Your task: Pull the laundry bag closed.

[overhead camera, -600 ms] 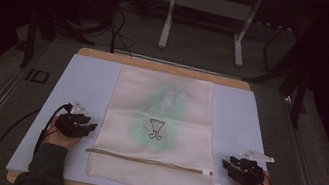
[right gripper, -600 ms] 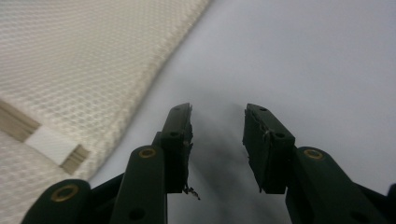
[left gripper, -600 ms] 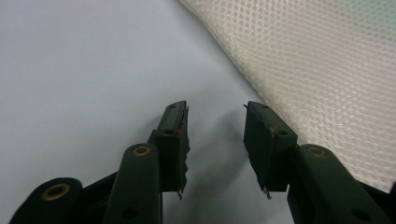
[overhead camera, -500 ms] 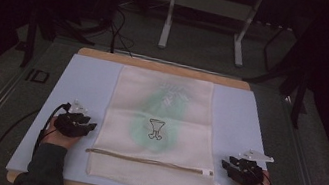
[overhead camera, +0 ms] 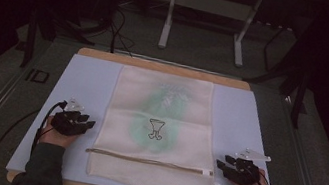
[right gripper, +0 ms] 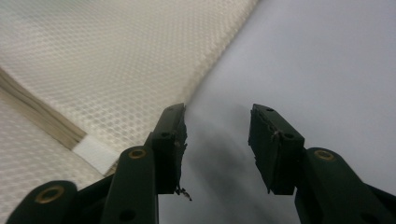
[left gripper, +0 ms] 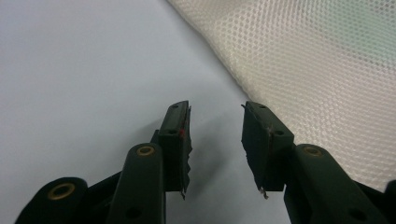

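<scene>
A cream mesh bag (overhead camera: 159, 127) lies flat on the pale mat (overhead camera: 85, 84), with something green and a small printed figure showing through it. Its zipper (overhead camera: 148, 161) runs across near the front edge. My left gripper (overhead camera: 89, 124) rests on the mat just off the bag's left edge, jaws open and empty. In the left gripper view the gripper (left gripper: 215, 109) points at bare mat, and the mesh bag (left gripper: 317, 70) lies to the upper right. My right gripper (overhead camera: 219, 164) sits by the zipper's right end, open and empty. The right gripper view has the gripper (right gripper: 217, 112) beside the mesh bag (right gripper: 107, 60) and a white tab (right gripper: 93, 155).
The mat covers a wooden table (overhead camera: 162, 65) whose edges show at the back and front. Beyond it stands a metal frame (overhead camera: 166, 22) on a dark floor, with cables (overhead camera: 119, 34) trailing nearby. Bare mat lies on both sides of the bag.
</scene>
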The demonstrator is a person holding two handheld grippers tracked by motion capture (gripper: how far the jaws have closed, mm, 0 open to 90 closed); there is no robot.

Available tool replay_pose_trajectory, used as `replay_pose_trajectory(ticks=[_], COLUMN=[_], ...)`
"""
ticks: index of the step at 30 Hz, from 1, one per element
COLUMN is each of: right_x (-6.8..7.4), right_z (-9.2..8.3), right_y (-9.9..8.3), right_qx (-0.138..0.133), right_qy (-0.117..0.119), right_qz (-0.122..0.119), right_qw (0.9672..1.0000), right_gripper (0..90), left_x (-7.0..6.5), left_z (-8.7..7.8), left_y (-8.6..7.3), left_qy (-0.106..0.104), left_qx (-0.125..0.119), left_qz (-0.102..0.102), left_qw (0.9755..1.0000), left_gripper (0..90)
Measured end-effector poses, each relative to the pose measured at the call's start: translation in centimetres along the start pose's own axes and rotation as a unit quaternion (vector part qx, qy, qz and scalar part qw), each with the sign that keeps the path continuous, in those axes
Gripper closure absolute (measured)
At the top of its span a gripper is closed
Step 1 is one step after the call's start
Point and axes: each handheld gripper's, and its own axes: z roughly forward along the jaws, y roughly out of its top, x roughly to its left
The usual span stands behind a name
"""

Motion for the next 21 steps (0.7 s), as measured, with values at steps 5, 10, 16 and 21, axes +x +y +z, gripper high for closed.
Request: replay_pose_trajectory(ticks=[5, 10, 16, 21], right_x=[0.3, 0.8, 1.5, 2.0], right_z=[-0.2, -0.1, 0.1, 0.2], right_y=[0.1, 0.4, 0.8, 1.1], right_qx=[-0.006, -0.005, -0.001, -0.004], right_qy=[0.005, 0.01, 0.016, 0.025], right_qz=[-0.002, -0.009, -0.016, -0.022], right_qw=[1.0, 0.9999, 0.9998, 0.9994], right_gripper=[55.7, 55.5, 55.8, 55.8], left_x=[-0.2, -0.6, -0.6, -0.6], left_z=[0.2, 0.3, 0.2, 0.2], left_y=[0.1, 0.2, 0.3, 0.3], left_qy=[-0.008, -0.021, -0.019, -0.024], left_qx=[0.008, 0.01, 0.008, 0.009], left_qz=[0.009, 0.021, 0.022, 0.021], left_qw=[0.9999, 0.9995, 0.9996, 0.9995], left_gripper=[63.7, 63.7, 63.9, 64.2])
